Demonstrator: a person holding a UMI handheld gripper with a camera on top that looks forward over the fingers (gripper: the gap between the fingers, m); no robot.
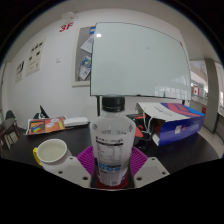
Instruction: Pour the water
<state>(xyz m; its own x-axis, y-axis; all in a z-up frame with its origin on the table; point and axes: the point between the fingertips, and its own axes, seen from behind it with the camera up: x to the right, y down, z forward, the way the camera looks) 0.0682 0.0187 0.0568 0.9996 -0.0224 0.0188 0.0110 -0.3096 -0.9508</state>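
A clear plastic water bottle (112,140) with a black cap and a white printed label stands upright between my gripper's (112,168) fingers. The purple pads (87,160) press on its lower body from both sides. The bottle looks lifted a little above the dark table (40,172). A small cup (51,151) with a yellow rim and white inside stands on the table just left of the left finger. The bottle's base is hidden behind the fingers.
A colourful cardboard box (172,122) lies open to the right beyond the bottle. Books and papers (48,125) lie at the far left of the table. A large whiteboard (140,58) hangs on the wall behind.
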